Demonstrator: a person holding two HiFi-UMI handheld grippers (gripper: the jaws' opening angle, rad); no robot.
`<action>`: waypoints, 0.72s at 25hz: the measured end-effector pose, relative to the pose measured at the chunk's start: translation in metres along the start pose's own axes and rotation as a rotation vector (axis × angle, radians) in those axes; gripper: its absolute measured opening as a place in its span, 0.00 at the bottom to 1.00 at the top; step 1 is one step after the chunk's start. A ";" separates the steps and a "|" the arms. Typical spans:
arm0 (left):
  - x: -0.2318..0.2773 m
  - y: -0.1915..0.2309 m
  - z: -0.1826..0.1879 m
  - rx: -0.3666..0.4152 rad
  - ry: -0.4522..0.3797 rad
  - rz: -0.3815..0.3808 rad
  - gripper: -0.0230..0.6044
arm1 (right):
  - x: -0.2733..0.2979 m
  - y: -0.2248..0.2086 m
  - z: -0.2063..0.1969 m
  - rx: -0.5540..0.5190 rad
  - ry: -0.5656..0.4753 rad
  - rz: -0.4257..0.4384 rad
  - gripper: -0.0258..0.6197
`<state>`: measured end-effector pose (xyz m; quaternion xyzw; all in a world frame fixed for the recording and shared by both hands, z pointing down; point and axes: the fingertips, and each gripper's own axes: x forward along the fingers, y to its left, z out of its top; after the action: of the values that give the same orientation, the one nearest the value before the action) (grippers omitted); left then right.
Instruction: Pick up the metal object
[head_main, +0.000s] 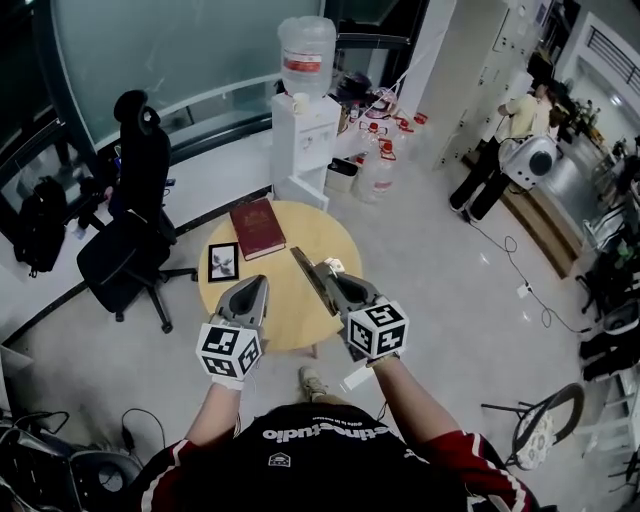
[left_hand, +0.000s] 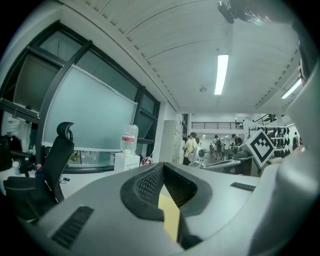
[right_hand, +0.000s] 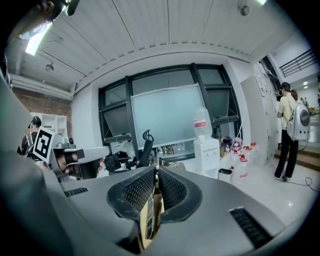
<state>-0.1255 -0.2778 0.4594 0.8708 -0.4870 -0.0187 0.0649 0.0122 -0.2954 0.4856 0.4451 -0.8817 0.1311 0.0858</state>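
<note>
The metal object (head_main: 303, 268), a thin flat strip, is clamped edge-on in my right gripper (head_main: 324, 270) and sticks out past the jaws, held above the round wooden table (head_main: 335, 232). In the right gripper view the metal strip (right_hand: 151, 215) stands upright between the ribbed pads of the right gripper (right_hand: 156, 169). My left gripper (head_main: 260, 283) hovers beside it to the left, over the table's near edge. Its jaws meet at the tips with nothing between them, as the left gripper view shows of the left gripper (left_hand: 163, 164).
On the table lie a dark red book (head_main: 257, 227) and a black framed picture (head_main: 223, 261). A black office chair (head_main: 135, 230) stands to the left and a water dispenser (head_main: 305, 110) behind the table, with bottles (head_main: 380, 160) beside it. A person (head_main: 500, 150) stands at the far right.
</note>
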 end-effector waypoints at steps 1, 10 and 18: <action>-0.003 -0.001 0.001 0.001 -0.002 -0.001 0.06 | -0.004 0.003 0.002 -0.002 -0.004 -0.002 0.12; -0.019 -0.003 0.022 0.019 -0.047 -0.016 0.06 | -0.031 0.025 0.023 0.009 -0.072 -0.007 0.12; -0.029 0.000 0.026 0.026 -0.061 -0.006 0.06 | -0.050 0.024 0.043 0.038 -0.133 -0.040 0.12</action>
<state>-0.1431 -0.2552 0.4331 0.8721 -0.4862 -0.0392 0.0384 0.0213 -0.2569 0.4276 0.4719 -0.8736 0.1165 0.0213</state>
